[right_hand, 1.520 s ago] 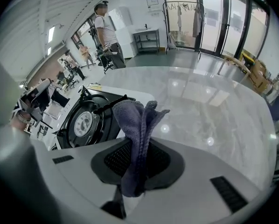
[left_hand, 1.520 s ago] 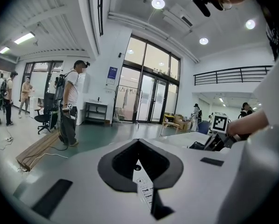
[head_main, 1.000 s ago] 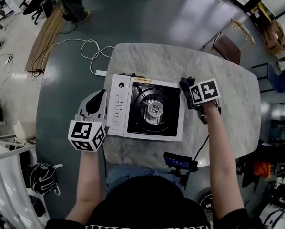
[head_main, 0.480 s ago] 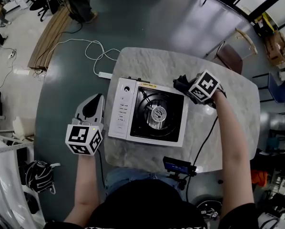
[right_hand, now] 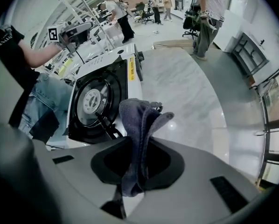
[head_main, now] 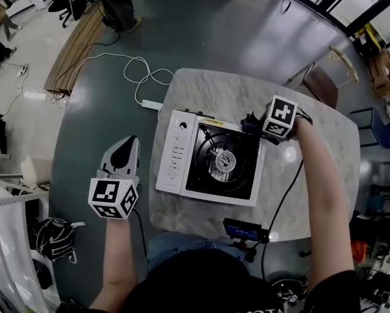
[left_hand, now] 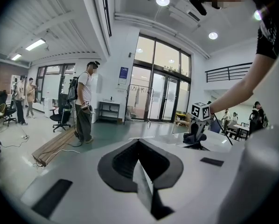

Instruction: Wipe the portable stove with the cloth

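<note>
2 grippers: R gripper jaws tight on cloth by stove corner; L gripper jaws together, empty.

White control panel on the portable stove, black burner tray at its three o'clock, and a thin yellow strip along twelve o'clock. Cloth: dusty blue-grey. Table: pale grey veined marble. Left gripper: white shell, black inset. Marker cubes: black-and-white squares. Floor: glossy dark grey-green.

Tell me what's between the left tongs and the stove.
Just floor and a thin strip of table beside the stove, no object. The head view shows it.
</note>
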{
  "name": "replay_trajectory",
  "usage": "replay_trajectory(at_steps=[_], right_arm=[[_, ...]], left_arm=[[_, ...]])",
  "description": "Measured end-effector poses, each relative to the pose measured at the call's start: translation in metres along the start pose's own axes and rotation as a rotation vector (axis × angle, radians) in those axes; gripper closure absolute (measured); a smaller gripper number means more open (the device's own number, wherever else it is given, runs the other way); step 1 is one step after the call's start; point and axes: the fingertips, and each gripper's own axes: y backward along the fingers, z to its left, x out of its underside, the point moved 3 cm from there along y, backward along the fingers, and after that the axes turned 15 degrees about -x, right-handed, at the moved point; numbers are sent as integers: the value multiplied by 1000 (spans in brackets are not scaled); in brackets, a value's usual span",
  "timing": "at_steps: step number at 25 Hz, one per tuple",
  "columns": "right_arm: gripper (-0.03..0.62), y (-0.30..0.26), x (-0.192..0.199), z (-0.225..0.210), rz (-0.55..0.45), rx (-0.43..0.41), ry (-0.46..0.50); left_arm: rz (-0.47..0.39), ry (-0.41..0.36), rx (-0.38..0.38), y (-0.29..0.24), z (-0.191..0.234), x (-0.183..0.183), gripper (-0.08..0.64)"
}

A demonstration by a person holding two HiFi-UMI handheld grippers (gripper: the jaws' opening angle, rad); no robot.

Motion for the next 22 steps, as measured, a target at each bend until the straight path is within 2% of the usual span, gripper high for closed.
replay_trajectory(at_steps=[7, 11, 15, 22], right_arm=[[518, -1, -45, 7, -61, -9, 77], [517, -6, -76, 12, -48, 8, 133], [518, -10, -120, 17, -160, -20, 104], [517, -14, -167, 25, -183, 11, 110]], left_arm=[[-4, 2, 19, -5, 0, -1, 548], [-6, 5, 27, -7, 0, -1, 549], [-8, 12, 22, -8, 6, 0, 548], [-11, 31, -2, -5, 19, 2, 549]])
